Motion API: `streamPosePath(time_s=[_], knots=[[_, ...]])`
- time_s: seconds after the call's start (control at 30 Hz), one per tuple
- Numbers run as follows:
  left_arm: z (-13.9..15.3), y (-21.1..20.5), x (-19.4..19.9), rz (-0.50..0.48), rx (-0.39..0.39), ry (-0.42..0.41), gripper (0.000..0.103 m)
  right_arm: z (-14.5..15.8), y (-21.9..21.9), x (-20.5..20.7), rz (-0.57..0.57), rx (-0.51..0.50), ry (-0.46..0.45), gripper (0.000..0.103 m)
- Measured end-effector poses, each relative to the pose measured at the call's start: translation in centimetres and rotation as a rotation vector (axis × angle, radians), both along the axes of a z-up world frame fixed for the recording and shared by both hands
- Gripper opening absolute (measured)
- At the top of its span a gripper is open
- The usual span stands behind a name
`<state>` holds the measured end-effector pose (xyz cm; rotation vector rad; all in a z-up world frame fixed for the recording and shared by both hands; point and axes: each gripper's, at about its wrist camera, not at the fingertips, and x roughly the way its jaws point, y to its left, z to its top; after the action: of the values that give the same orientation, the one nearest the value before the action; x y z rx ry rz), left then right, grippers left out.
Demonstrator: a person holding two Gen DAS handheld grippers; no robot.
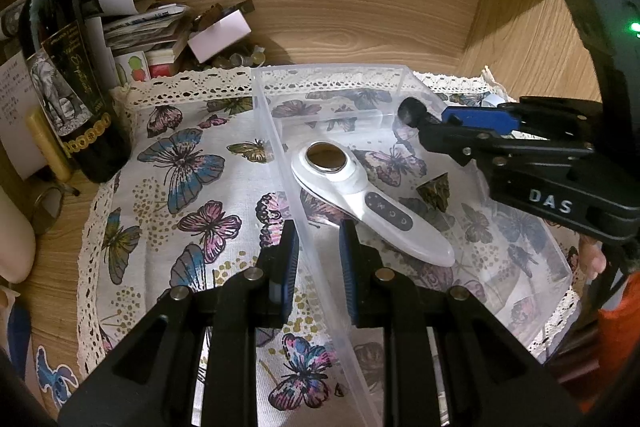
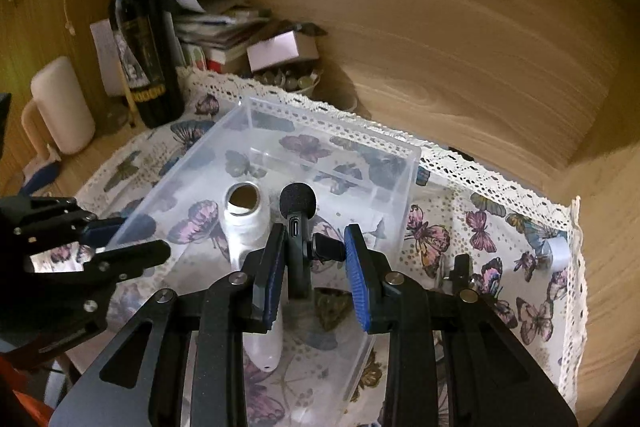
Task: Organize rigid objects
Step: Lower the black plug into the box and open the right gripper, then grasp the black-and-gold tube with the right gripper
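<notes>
Butterfly-print cloth (image 1: 188,163) carries a clear plastic bin (image 2: 256,155), its near wall standing between the parted fingers of the left gripper (image 1: 318,267). Inside lies a white handheld device (image 1: 360,199). Above it, the right gripper (image 2: 316,267) holds a small clip-on microphone (image 2: 298,223).

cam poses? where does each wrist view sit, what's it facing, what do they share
Left wrist: on the left gripper, facing the back wall along its fingers, which straddle the clear bin wall; right gripper enters from the right.
Right wrist: on the right gripper, above the bin, holding a clip-on microphone; left gripper shows at left.
Shared: bin, white handheld device, wine bottle.
</notes>
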<state>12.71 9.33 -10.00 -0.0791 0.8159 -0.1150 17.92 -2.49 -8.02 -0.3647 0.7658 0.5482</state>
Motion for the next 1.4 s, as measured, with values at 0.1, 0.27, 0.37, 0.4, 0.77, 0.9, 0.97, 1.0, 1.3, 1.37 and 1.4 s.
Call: streamPosePath(time_s=[0.1,0.27,0.37,0.4,0.77,0.9,0.97,1.0,1.3,1.37,1.4], knots=[[-0.1,0.0,0.1,0.001,-0.002,0.001,0.02,-0.4,0.2,0.6,0.01,-0.034,0.033,0.027],[-0.1,0.0,0.2,0.003,-0.001,0.004,0.02,-1.3,0.6,1.4,0.02,-0.072,0.093,0.027],[-0.2,0.0,0.3,0.003,0.0,0.004,0.02,-1.7,0.8,1.6,0.025,-0.087,0.108,0.027],[-0.2,0.0,0.3,0.003,0.0,0.004,0.02,-1.8,0.9,1.6,0.025,-0.091,0.111,0.027],[-0.1,0.1,0.2,0.003,0.005,0.004,0.02,-1.0,0.7,0.9,0.033,-0.065,0.075,0.037],[0.0,0.1,0.2,0.004,0.008,0.002,0.02,0.3,-0.1,0.1,0.025,-0.04,0.033,0.039],[0.1,0.1,0.2,0.004,0.01,0.002,0.02,1.1,-0.7,-0.3,0.014,-0.023,0.007,0.041],[0.1,0.1,0.2,0.005,0.01,0.001,0.02,1.5,-1.0,-0.5,0.007,-0.017,-0.006,0.042],[0.3,-0.1,0.1,0.008,0.019,0.0,0.02,4.2,-6.1,-1.3,-0.124,0.031,-0.111,0.051],[0.4,-0.1,0.1,0.009,0.019,0.001,0.02,3.9,-7.5,-1.2,-0.158,0.038,-0.102,0.053],[0.4,-0.1,0.1,0.009,0.02,0.001,0.02,3.6,-8.0,-1.1,-0.173,0.038,-0.095,0.053]])
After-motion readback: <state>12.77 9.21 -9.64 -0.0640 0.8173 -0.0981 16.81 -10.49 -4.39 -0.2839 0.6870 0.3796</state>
